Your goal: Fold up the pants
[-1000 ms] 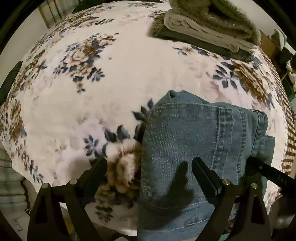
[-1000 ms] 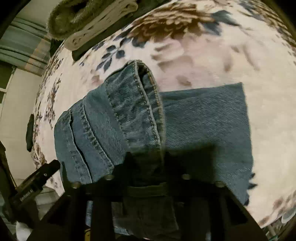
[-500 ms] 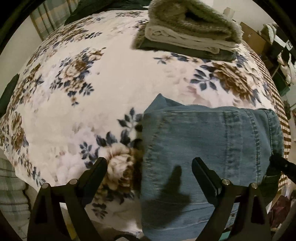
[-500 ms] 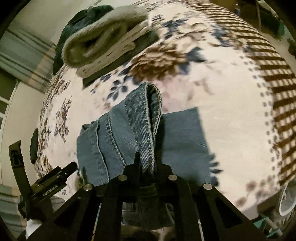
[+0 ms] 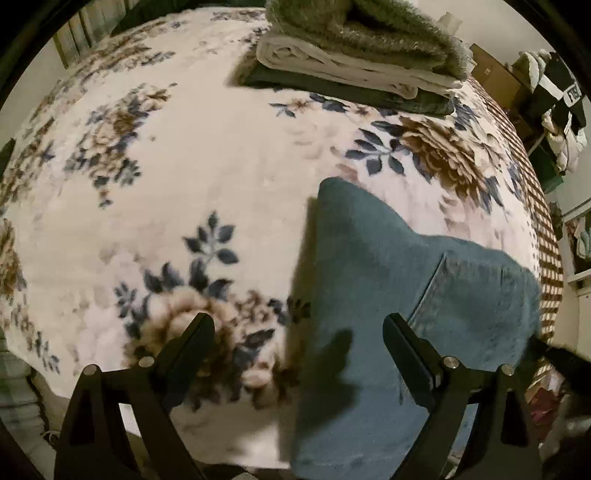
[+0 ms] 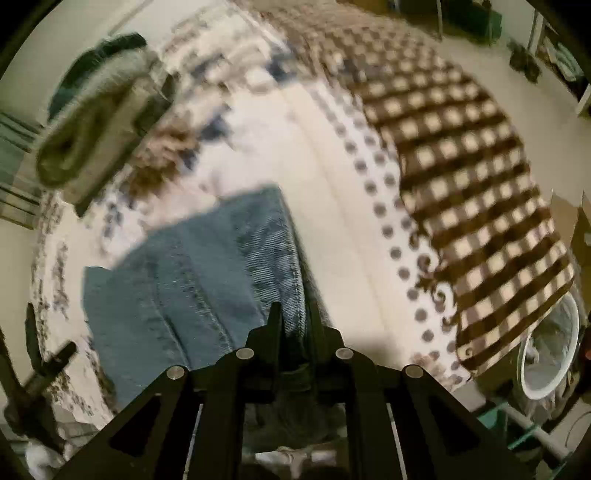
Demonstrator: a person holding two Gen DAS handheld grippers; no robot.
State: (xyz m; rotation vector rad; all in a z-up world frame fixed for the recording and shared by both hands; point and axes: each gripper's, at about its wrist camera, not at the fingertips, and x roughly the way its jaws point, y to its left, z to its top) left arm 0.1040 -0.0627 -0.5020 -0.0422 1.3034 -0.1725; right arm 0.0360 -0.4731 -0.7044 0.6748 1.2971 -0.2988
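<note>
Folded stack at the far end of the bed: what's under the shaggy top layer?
Under the shaggy olive blanket lies a folded cream fabric, then a dark green layer, resting on the floral blanket. Anything deeper in the stack is covered.

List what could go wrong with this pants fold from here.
1. The right gripper pinches only a narrow edge of the jeans; the denim may slip out while being carried.
2. The left gripper is open and holds nothing, so the rest of the jeans lies unpinned on the floral blanket and could drag or bunch.
3. The pull heads toward the blanket's checkered edge; the fold may land crooked or overhang.
</note>
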